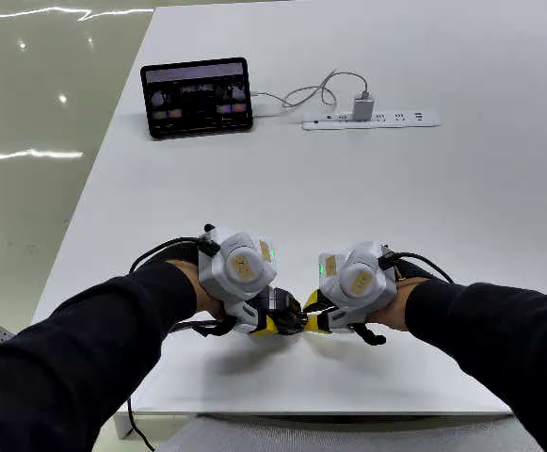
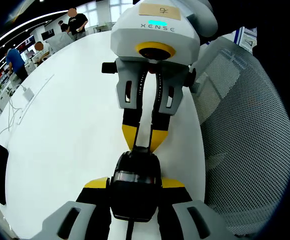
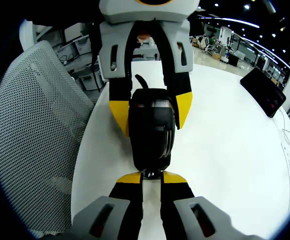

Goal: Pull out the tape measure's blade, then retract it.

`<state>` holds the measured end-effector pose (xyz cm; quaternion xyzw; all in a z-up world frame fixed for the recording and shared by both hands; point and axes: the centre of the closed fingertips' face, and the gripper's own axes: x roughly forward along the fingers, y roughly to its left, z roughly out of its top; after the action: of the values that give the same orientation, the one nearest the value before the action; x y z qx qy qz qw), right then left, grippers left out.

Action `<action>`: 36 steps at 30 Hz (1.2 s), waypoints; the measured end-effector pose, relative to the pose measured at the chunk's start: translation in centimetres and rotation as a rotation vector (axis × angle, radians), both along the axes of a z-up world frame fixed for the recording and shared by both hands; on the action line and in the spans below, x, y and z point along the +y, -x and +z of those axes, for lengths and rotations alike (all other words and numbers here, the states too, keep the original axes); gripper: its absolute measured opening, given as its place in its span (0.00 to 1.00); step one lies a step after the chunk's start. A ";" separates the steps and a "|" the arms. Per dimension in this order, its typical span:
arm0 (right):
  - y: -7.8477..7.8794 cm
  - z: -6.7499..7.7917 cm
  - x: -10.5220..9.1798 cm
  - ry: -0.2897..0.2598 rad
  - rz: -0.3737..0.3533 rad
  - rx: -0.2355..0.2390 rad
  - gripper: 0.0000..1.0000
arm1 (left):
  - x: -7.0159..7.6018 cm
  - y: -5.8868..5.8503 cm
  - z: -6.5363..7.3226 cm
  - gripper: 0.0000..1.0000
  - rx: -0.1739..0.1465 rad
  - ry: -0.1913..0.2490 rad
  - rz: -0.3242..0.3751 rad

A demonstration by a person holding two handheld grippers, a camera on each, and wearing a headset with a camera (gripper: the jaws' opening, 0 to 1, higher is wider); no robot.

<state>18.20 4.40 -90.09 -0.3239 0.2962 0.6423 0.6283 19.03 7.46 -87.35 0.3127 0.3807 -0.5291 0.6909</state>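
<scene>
You had the tape measure (image 3: pixel 152 125) clamped across its black case in your left gripper (image 2: pixel 135 183), with the 2 yellow pads pressed against opposite sides of the case. It sat close to the front edge of the white table (image 1: pixel 348 188), about midway along that edge. I could not tell whether the case touched the surface or hung just above it.

Your right gripper (image 3: pixel 152 176) met it nose to nose. Its jaws were pinched nearly together on what looked like the blade's end hook (image 2: pixel 142 148), at the case's mouth. No length of blade showed between the 2 grippers, so I judged this to be step 1, the pull, at its very start.

The next move called for the left gripper to brace the case. The right would then draw straight away from the mouth, in line with the blade and along the front edge. The pinch had to stay firm, because a slipped hook would likely snap back.
</scene>
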 end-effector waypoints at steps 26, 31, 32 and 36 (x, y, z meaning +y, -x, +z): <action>-0.3 0.3 -0.1 0.027 0.031 -0.029 0.12 | -0.1 -0.1 0.1 0.32 0.004 0.008 0.006; -0.2 0.1 0.5 0.040 0.040 -0.012 0.12 | -0.1 -0.1 0.1 0.32 0.004 0.012 0.008; -0.2 -0.1 0.4 0.041 0.038 -0.006 0.12 | -0.1 -0.1 0.1 0.32 0.004 0.012 0.008; -0.3 -0.7 0.4 0.069 0.031 -0.006 0.12 | -0.1 -0.1 0.1 0.32 0.008 0.017 0.009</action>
<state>18.52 4.79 -90.78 -0.3517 0.3110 0.6405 0.6077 19.17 7.32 -87.26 0.3031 0.3805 -0.5304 0.6943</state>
